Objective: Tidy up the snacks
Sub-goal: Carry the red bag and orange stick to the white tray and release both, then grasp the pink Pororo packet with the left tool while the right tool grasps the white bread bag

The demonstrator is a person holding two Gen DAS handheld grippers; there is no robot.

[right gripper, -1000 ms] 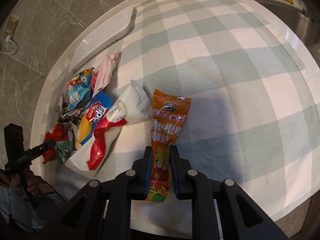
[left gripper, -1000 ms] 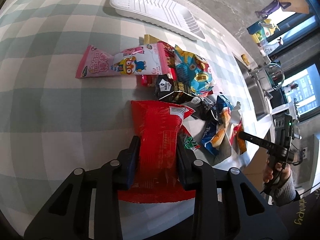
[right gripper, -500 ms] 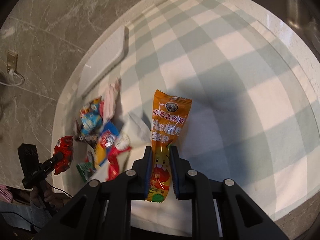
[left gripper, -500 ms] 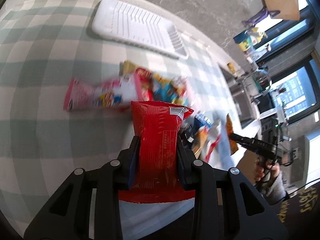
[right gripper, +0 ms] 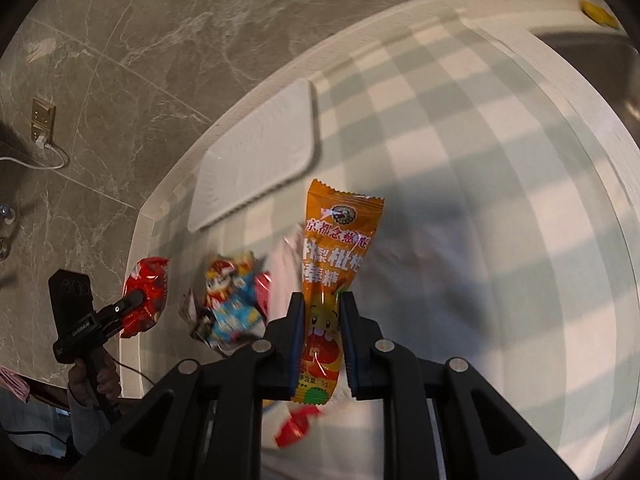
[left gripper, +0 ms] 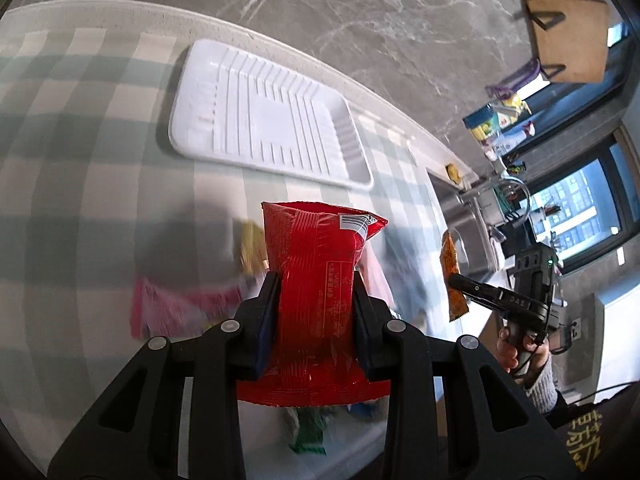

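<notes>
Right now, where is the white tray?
The white tray lies empty on the checked cloth against the marble wall, upper centre in the left wrist view, beyond the red packet in the left gripper.

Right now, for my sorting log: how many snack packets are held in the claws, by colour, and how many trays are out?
Red packet, in the left claw: 1
Orange packet, in the right claw: 1
White tray: 1
Total: 3
The loose pile is too blurred to count.
</notes>
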